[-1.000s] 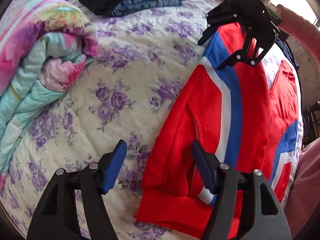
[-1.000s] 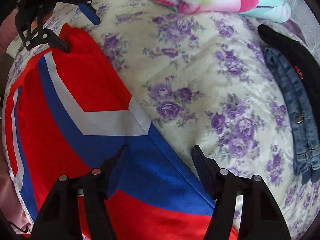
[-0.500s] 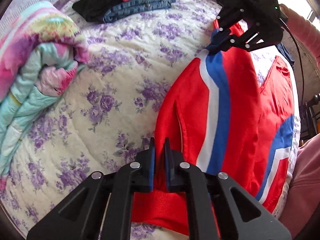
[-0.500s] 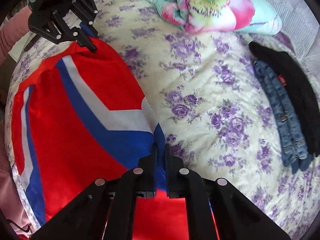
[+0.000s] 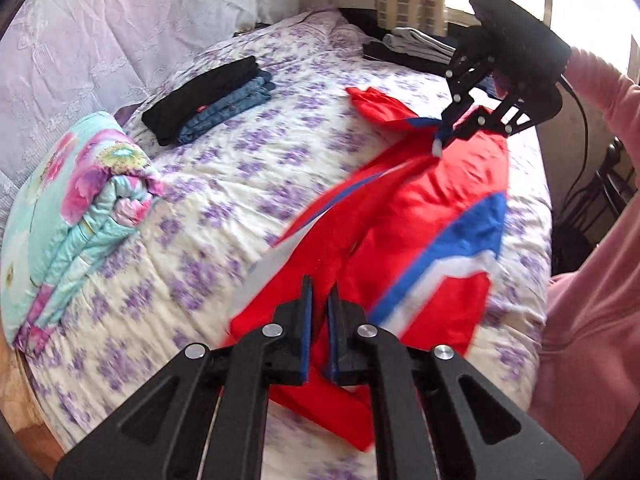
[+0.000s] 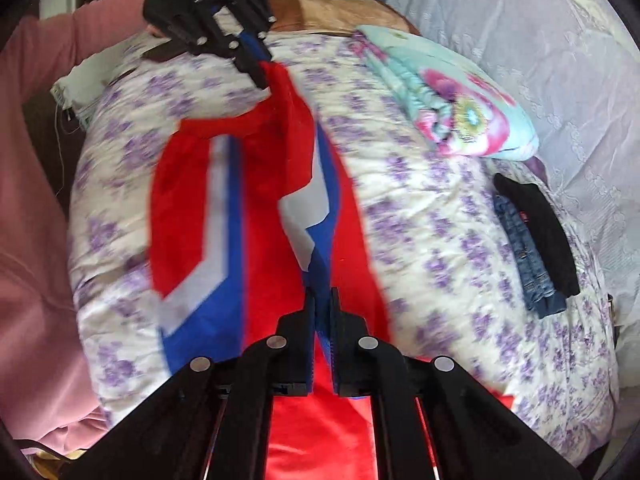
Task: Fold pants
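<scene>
Only the left wrist view shows grey folded clothes (image 5: 416,42) at the bed's far edge. Since a second ago, both grippers have clamped and lifted the red, blue-and-white-striped pants (image 5: 420,216): the left gripper (image 5: 319,320) pinches one end, the right gripper (image 6: 320,320) the other, above the purple-flowered bedspread (image 5: 248,168).

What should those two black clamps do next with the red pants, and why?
Probably carry the lifted edge across onto the other leg. The left gripper and right gripper are each shut on the red pants, whose far leg hangs raised above the bedspread, half-folded.
</scene>
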A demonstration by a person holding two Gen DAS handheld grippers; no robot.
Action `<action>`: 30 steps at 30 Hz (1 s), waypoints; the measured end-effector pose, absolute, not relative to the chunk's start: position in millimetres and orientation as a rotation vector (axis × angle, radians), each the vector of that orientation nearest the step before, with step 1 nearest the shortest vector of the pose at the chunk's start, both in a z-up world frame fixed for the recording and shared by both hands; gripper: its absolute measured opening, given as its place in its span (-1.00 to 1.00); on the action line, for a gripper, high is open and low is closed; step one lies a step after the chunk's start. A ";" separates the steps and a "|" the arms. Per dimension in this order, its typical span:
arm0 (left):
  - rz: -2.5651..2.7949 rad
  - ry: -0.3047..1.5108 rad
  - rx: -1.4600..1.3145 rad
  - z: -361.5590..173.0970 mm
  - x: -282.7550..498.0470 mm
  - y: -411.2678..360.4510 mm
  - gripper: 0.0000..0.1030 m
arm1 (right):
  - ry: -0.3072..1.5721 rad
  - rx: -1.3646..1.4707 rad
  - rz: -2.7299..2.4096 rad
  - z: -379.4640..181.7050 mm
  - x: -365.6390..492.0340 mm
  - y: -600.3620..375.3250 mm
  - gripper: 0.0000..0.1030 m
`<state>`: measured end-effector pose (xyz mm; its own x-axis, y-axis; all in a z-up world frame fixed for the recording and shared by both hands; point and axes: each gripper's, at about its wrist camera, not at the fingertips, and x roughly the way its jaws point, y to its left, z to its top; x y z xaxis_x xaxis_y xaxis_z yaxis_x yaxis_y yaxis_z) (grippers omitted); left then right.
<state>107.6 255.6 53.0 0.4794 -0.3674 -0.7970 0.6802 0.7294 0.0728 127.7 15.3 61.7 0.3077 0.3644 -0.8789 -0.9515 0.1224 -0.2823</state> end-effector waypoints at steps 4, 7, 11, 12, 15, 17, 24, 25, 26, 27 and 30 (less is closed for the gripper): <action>-0.712 0.871 0.389 30.5 64.9 240.7 -0.89 | 0.749 -1.034 1.135 23.3 73.9 10.6 -0.88; -0.730 0.919 0.349 3.9 46.3 236.0 -0.89 | 0.779 -1.012 1.135 -1.8 55.4 6.3 -0.88; -0.706 0.976 0.290 -35.7 37.2 237.4 -0.89 | 0.801 -0.988 1.095 -30.2 47.0 0.4 -0.87; -0.705 0.973 0.260 -41.6 35.8 239.2 -0.88 | 0.798 -0.976 1.087 -34.8 47.0 -1.3 -0.84; -0.686 0.952 0.188 -45.2 32.9 244.0 -0.84 | 0.793 -0.921 1.056 -38.0 47.7 -4.8 -0.77; -0.662 0.953 0.188 -38.1 27.1 242.3 -0.64 | 0.831 -0.849 1.028 -30.1 52.4 -11.2 -0.45; -0.703 0.711 0.226 30.6 -2.6 217.9 0.68 | 0.822 -0.444 0.811 38.2 105.7 -65.5 0.15; -0.718 0.677 0.199 36.7 -1.0 212.4 0.72 | 0.817 -0.381 0.748 46.9 121.8 -73.6 0.17; -0.727 0.650 0.165 39.8 5.2 204.4 0.75 | 0.819 -0.305 0.671 54.9 142.4 -82.5 0.20; -0.752 0.642 0.125 39.3 15.8 195.5 0.75 | 0.837 -0.235 0.577 58.8 165.0 -90.8 0.20; -0.815 0.723 0.007 15.3 48.2 168.4 0.75 | 0.952 -0.047 0.370 49.6 224.5 -111.2 0.20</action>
